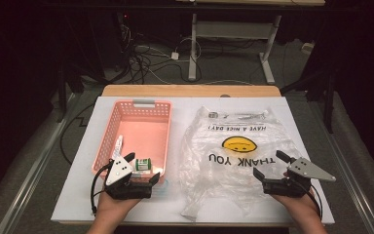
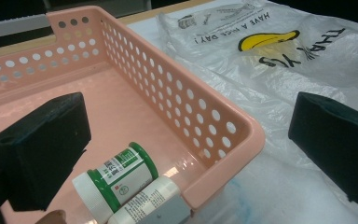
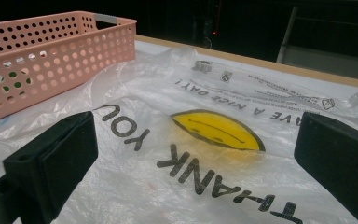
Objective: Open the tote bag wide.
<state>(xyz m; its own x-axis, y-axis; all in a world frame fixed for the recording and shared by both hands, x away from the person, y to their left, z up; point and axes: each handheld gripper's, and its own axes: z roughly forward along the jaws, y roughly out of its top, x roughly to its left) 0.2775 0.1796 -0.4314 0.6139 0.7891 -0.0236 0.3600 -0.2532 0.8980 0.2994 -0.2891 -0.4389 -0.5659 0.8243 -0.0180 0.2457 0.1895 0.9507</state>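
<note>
So the whole setup sits on a white-topped worktop [image 1: 78, 195] with a wooden far edge, and the biggest thing on it is the crinkly clear plastic shopping bag [image 1: 233, 156] with the yellow smiley and "THANK YOU" print, lying flat on the right half. Left of it is the pink perforated plastic basket [image 1: 126, 109], long side running near to far, its right wall just beside the bag's edge. Inside the basket at the near end there's a small white bottle with a green label and green cap [image 2: 116, 179] lying on its side, touching a white tube-like container [image 2: 144, 200] that lies nearer still, plus something thin and white along the left wall that I can't make out. The left tool [image 1: 132, 176] hovers over the basket's near end with its jaws wide apart and nothing between them, the bottle right below. The right tool [image 1: 272, 163] hangs over the bag's near right part, jaws also spread wide, holding nothing. What I'd worry about: that bag is limp and slick, so a pinch could catch one layer only and drag the whole thing instead of opening it. And the bottle is round and on its side, so a sloppy grab could roll it away against the basket wall.
</note>
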